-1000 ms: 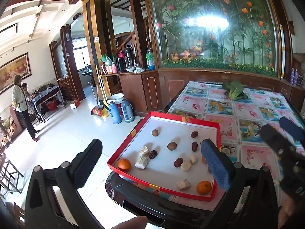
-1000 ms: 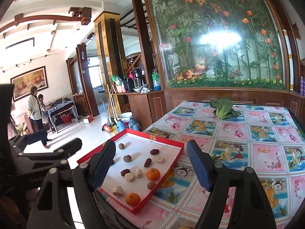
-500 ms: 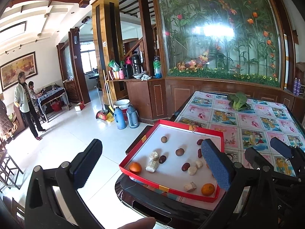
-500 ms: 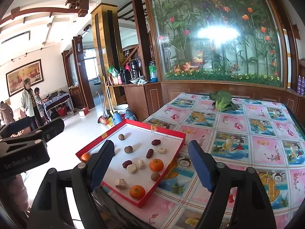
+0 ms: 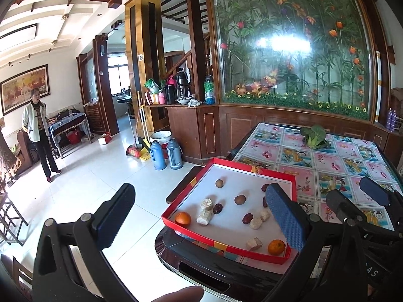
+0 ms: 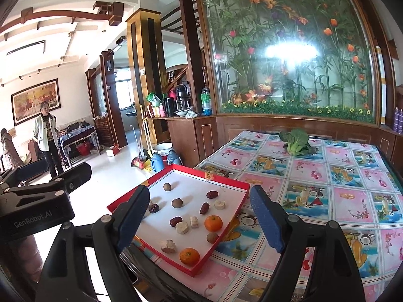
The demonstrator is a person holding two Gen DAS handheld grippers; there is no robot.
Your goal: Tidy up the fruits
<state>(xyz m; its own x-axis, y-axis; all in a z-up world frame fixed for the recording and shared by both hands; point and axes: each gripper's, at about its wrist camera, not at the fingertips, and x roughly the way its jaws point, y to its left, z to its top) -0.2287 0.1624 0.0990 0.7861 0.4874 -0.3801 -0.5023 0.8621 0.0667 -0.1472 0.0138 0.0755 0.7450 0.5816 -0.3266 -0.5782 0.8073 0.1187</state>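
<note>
A red tray (image 5: 221, 245) with a white floor sits on the near left corner of the table. Scattered in it are oranges (image 5: 183, 219) (image 6: 213, 223), dark red dates (image 5: 217, 208) (image 6: 204, 208), round brown fruits (image 5: 240, 199) (image 6: 177, 203) and pale cake pieces (image 5: 204, 217) (image 6: 181, 227). My left gripper (image 5: 199, 216) hovers off the table's corner, short of the tray, open with nothing between its fingers. My right gripper (image 6: 200, 220) hangs over the table's near edge, aimed at the tray, open wide and holding nothing. Each gripper shows at the edge of the other's view.
A flower-patterned cloth (image 6: 327, 188) covers the table, with a leafy green vegetable (image 6: 296, 142) at its far side. Two thermos flasks (image 5: 166, 153) and brooms stand on the tiled floor left of the table. A person (image 5: 37, 130) stands far off at the left.
The left gripper has drifted a little, so the tray sits further right in its view. The right gripper has barely moved. Nothing in the tray has shifted.
</note>
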